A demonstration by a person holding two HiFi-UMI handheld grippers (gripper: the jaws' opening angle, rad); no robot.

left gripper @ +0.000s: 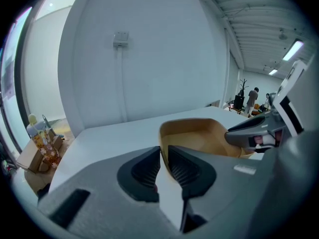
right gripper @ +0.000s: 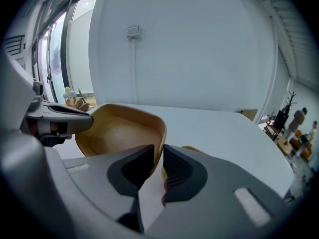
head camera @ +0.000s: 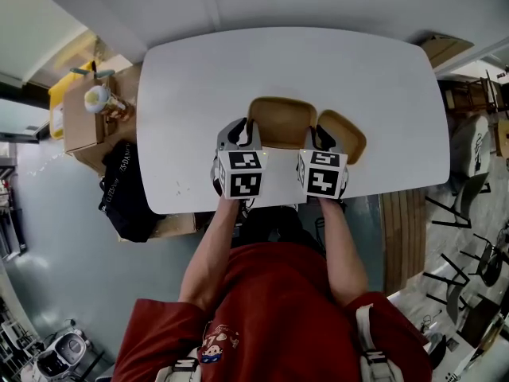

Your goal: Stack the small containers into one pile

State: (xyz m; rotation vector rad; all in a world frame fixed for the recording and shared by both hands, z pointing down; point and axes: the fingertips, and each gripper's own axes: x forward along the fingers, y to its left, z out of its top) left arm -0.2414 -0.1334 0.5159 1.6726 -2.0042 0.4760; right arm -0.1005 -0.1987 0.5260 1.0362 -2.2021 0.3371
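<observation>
**One Tan Container Clamped by Two Grippers at Opposite Rims**

Head view: a tan container (head camera: 280, 120) is seen over the near half of a white table (head camera: 199, 78), mouth turned upward; it is flanked by the left gripper (head camera: 241, 138) at its left rim and the right gripper (head camera: 324, 140) at its right rim; its longer side appears to run from one gripper to the other. A second container (head camera: 348, 136) is seen just beyond the right gripper, close against the first; whether the two touch cannot be told.

Left gripper view: the left gripper (left gripper: 164, 156) is clenched on the thin wall of the tan container (left gripper: 199, 136), the rim being pinched between the ribbed pads (left gripper: 142, 171) with one jaw outside and one inside; the bowl is spread away to the right, hollow side up, above the table (left gripper: 114, 138); the right gripper (left gripper: 254, 133) is seen at the far rim.

Right gripper view: the right gripper (right gripper: 159, 156) is closed likewise on the opposite wall of the tan container (right gripper: 122, 131), which is spread to the left with its mouth upward; the second container (right gripper: 192, 149) is glimpsed low behind the right jaw; the left gripper (right gripper: 60, 121) is seen at the far rim, the table (right gripper: 214, 128) beyond.
</observation>
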